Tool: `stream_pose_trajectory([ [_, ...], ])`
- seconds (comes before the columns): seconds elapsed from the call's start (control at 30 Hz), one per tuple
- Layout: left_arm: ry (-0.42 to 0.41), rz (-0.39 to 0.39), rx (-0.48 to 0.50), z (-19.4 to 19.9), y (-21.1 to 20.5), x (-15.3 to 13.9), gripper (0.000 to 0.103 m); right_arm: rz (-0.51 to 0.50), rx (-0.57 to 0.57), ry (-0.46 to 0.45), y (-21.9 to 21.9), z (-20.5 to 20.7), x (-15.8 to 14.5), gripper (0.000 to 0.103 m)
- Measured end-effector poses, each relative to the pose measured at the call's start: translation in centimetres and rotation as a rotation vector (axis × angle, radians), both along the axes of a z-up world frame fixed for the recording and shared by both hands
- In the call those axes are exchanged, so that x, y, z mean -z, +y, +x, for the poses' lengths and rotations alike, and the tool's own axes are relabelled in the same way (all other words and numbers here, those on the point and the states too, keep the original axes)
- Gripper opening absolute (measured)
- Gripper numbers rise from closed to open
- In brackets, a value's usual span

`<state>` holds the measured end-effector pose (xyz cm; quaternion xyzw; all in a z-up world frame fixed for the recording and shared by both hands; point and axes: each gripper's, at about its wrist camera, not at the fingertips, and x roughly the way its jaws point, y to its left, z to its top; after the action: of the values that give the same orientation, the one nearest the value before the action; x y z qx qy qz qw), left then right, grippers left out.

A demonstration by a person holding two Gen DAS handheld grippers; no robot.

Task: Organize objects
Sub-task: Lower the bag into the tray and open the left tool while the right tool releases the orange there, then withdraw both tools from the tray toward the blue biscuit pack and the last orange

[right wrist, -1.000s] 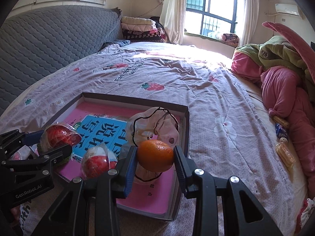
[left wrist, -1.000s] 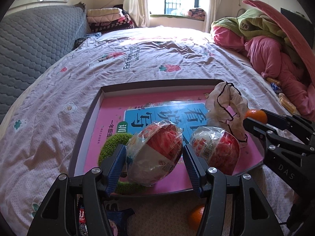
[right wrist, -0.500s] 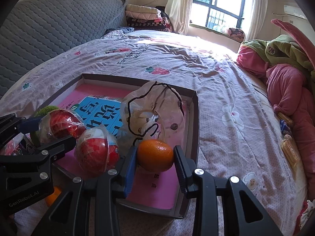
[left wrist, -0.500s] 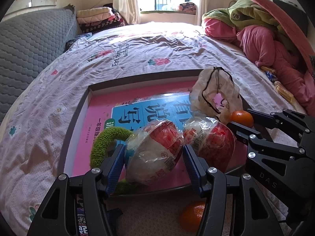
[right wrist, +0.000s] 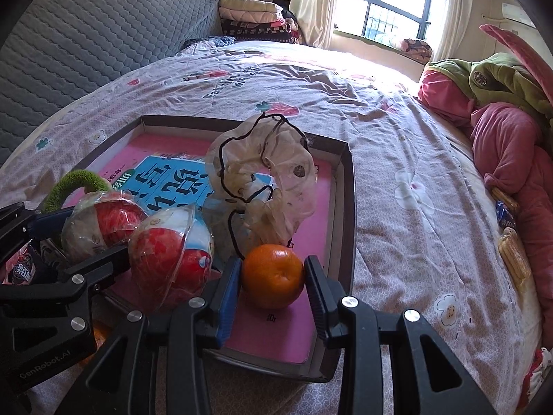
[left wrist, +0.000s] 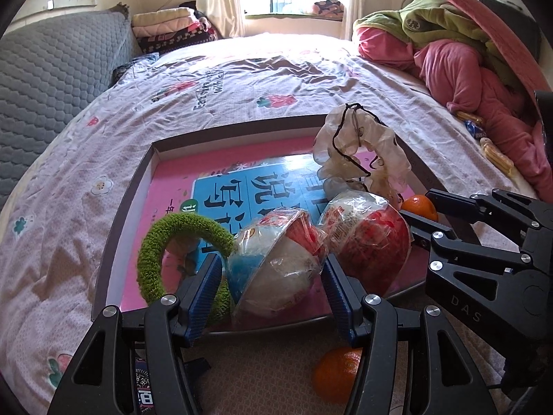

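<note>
A shallow brown tray (left wrist: 138, 186) lined with a pink book lies on the bed. My left gripper (left wrist: 273, 269) is shut on a plastic-wrapped red-and-white egg (left wrist: 276, 256) over the tray's near edge. A second wrapped egg (left wrist: 366, 238) rests in the tray just to its right. My right gripper (right wrist: 273, 269) is shut on an orange (right wrist: 273, 276), low over the pink floor at the tray's near right corner (right wrist: 345, 207); I cannot tell whether it touches. A green fuzzy ring (left wrist: 172, 242) and a crumpled clear bag (right wrist: 262, 169) with a black cord also sit in the tray.
Another orange (left wrist: 337, 370) lies on the bed just short of the tray, and a dark snack packet (left wrist: 141, 387) lies under my left gripper. Pink and green clothing (right wrist: 501, 131) is heaped at the right. A grey quilted headboard (right wrist: 86, 52) stands at the left.
Both grippers have dipped a little toward the tray with their loads still gripped. The orange sits lower, down by the tray's near right corner.
</note>
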<state>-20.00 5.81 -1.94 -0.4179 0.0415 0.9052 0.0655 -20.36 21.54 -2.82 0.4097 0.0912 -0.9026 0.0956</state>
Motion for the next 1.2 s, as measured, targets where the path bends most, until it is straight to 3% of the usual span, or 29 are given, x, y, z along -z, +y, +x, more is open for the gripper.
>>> stream_pose_trajectory([
  [0.2,-0.007,0.001,0.003,0.4,0.0,-0.3,0.061,-0.005,0.002,0.008,-0.1,0.2,-0.5,0.039],
  [0.33,-0.009,-0.008,0.007,0.9,0.1,-0.4,0.061,-0.013,0.007,0.013,0.1,0.4,-0.7,0.048],
  [0.6,-0.011,-0.002,0.000,1.5,-0.3,-0.9,0.067,-0.027,0.014,0.031,0.3,0.8,-1.5,0.052],
  [1.2,0.096,0.038,-0.063,5.1,-4.2,-6.0,0.070,-0.078,-0.013,0.151,-0.4,4.5,-5.7,0.062],
])
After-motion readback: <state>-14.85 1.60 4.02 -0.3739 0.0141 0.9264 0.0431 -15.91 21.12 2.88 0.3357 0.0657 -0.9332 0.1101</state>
